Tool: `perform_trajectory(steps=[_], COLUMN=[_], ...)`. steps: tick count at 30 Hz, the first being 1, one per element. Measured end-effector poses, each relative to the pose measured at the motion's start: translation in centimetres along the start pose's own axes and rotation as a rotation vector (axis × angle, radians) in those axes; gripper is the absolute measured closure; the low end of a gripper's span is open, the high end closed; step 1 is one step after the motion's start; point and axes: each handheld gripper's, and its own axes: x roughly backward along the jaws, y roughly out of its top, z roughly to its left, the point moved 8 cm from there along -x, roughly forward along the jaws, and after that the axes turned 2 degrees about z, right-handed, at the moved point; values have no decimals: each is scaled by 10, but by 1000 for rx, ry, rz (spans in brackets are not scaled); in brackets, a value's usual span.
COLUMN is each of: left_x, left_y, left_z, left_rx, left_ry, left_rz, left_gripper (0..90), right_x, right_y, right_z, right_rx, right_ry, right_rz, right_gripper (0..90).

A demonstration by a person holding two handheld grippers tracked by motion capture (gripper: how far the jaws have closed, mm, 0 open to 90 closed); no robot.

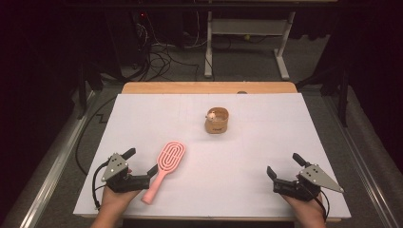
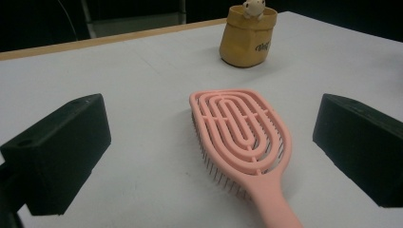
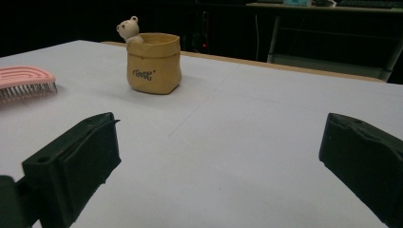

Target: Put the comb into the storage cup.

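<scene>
My left claw (image 1: 141, 162) sits wide open at the near edge, jaws on either side of the pink hairbrush (image 1: 165, 169), which lies flat on the white table (image 1: 247, 156) with its bristles down. If I'm grabbing it, I'd slide forward and clamp the handle, since the head looks too wide for a clean pinch. Right claw (image 1: 284, 165) is spread open too, holding nothing, well apart from everything. Further back stands the tan pot (image 1: 217, 120) with 1 little bear peeking out.
</scene>
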Motion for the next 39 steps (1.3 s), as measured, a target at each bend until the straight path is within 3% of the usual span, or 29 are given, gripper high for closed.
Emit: perform_trajectory(steps=[14, 17, 39], left_x=[2, 2, 7], left_y=[-1, -2, 0], left_z=[-1, 0, 0], left_rx=[21, 42, 52], left_ry=[0, -9, 5], left_rz=[-4, 5, -12], left_gripper=[0, 0, 0], right_x=[3, 2, 5], right_y=[-2, -3, -4], right_z=[1, 1, 0], right_rx=[-1, -2, -24], right_ry=[-1, 0, 1], right_rz=[1, 4, 6], right_gripper=[4, 4, 4])
